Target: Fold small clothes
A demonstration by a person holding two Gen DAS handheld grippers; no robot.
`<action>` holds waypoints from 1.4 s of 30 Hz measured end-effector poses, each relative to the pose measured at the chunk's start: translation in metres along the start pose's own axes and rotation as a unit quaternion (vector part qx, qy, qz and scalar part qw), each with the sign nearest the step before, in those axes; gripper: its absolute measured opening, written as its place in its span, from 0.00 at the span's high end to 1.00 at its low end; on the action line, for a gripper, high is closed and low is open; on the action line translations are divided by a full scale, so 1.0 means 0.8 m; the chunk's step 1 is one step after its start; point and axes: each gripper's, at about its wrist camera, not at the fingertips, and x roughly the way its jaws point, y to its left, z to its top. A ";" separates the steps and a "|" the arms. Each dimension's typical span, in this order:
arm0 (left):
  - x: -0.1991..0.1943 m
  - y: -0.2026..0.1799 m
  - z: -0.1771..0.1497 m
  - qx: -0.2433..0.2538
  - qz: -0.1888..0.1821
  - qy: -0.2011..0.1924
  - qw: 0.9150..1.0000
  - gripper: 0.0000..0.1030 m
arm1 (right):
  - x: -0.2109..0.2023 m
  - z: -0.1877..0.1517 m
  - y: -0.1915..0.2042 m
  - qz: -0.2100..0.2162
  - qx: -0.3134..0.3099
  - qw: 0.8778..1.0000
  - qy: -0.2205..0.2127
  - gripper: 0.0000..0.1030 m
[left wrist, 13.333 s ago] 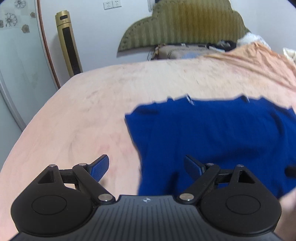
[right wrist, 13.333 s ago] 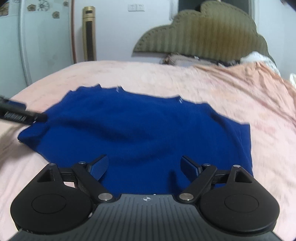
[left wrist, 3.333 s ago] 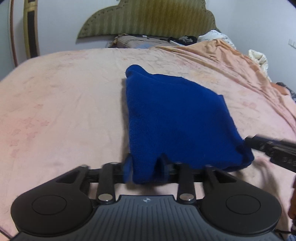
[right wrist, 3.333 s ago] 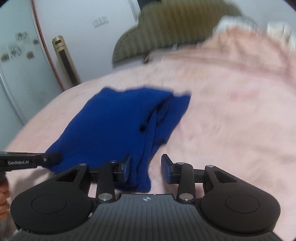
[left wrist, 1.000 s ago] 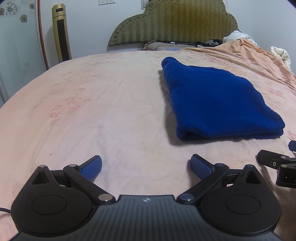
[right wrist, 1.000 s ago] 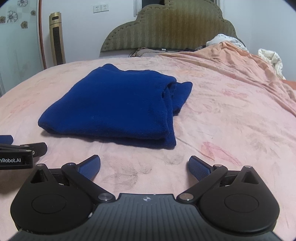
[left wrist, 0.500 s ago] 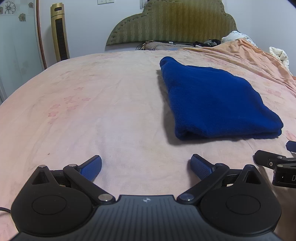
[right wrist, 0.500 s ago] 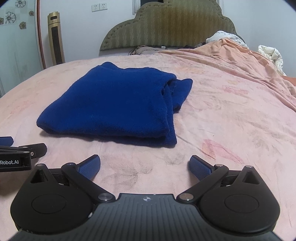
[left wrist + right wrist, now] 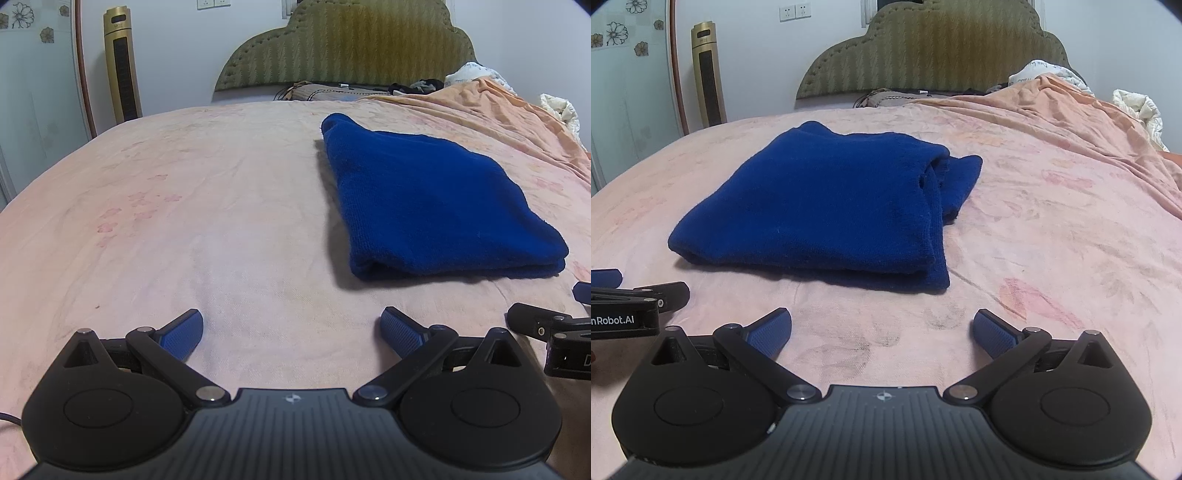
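A dark blue knitted garment [image 9: 424, 199] lies folded into a thick rectangle on the pink bed sheet [image 9: 184, 206]. In the right wrist view the garment [image 9: 827, 206] sits ahead and left of centre, its layered edges facing right. My left gripper [image 9: 291, 330] is open and empty, low over the sheet, near and left of the garment. My right gripper [image 9: 882, 328] is open and empty, just short of the garment's near edge. Each gripper shows at the edge of the other's view: the right one [image 9: 546, 325] and the left one [image 9: 639, 295].
A green padded headboard [image 9: 354, 48] stands at the far end with pillows and dark items below it. An orange blanket [image 9: 1089, 122] is bunched on the far right. A gold tower fan [image 9: 122, 70] stands by the left wall.
Over the last second both grippers stayed open and nearly still, with a slight view shift. Earlier the garment lay spread out, and both grippers pinched its near edge while it was folded.
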 end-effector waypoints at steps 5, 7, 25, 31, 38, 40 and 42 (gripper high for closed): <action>0.000 0.000 0.000 0.000 0.000 0.000 1.000 0.00 | 0.000 0.000 -0.001 0.001 0.003 1.000 -0.002 0.00; 0.000 0.000 0.000 0.000 0.000 0.000 1.000 0.00 | 0.000 0.001 -0.001 0.002 0.004 1.000 -0.002 0.00; 0.000 0.000 0.000 0.001 0.001 0.000 1.000 0.00 | 0.001 0.001 0.003 -0.003 0.002 1.000 -0.001 0.00; 0.000 -0.001 0.001 0.004 0.001 0.003 1.000 0.00 | -0.002 0.001 0.000 -0.007 0.007 1.000 -0.006 0.00; -0.007 -0.001 0.010 0.009 0.001 0.025 1.000 0.00 | -0.020 0.010 -0.003 -0.003 0.044 0.999 0.007 0.00; -0.008 0.001 0.014 0.004 -0.001 0.031 1.000 0.00 | -0.022 0.012 0.002 -0.013 0.030 0.999 0.008 0.00; -0.011 0.004 0.017 0.003 -0.002 0.033 0.999 0.00 | -0.024 0.013 0.007 -0.018 0.015 1.000 0.007 0.00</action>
